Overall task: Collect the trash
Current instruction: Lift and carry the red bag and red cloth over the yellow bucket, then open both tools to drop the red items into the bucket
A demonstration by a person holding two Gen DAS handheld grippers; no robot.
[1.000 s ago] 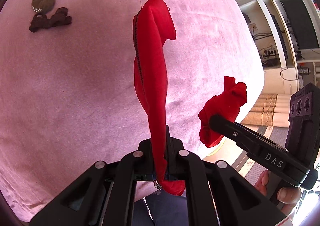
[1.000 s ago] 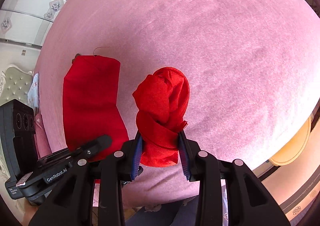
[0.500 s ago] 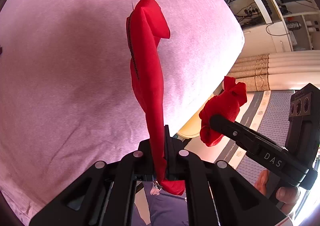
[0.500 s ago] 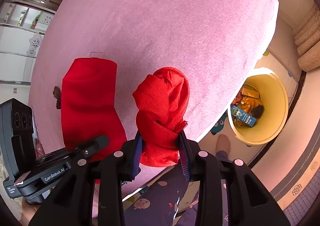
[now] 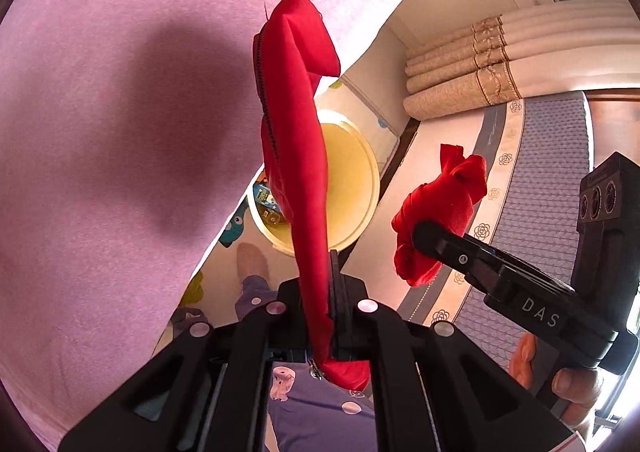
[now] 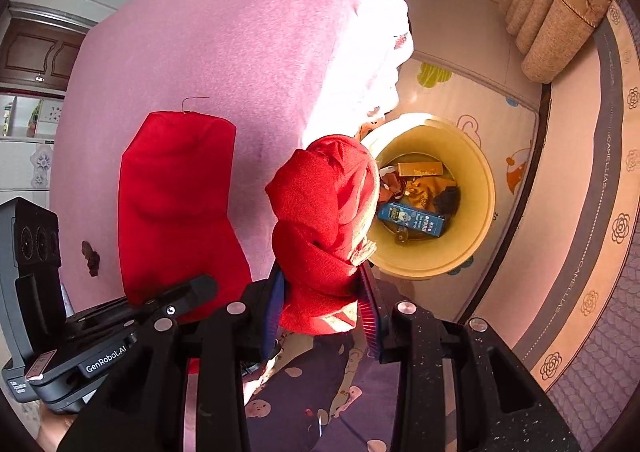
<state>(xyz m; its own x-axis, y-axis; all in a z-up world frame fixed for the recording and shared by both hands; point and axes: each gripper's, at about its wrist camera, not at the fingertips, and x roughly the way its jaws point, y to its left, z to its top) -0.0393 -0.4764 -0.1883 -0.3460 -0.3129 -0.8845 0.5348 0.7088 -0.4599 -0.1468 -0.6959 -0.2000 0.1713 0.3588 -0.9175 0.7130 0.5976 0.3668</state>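
2 grippers, left gripper (image 5: 332, 316) clamped on a long red cloth (image 5: 296, 140) and right gripper (image 6: 320, 304) squeezing a bunched red cloth (image 6: 320, 220), had travelled from over the pink bed (image 6: 224, 52) to beside the yellow bin (image 6: 476, 168), ready for dropping.

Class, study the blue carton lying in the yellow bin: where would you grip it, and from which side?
Grip the blue carton across its narrow width near the middle, coming straight down through the yellow bin's open top. It lies flat and long on the other trash, so its long sides are likely easiest to reach.

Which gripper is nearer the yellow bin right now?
Hard to call, roughly level. The left gripper, shut on a long red cloth, has its cloth hanging across the yellow bin. The right gripper, shut on a bunched red cloth, sits beside the rim.
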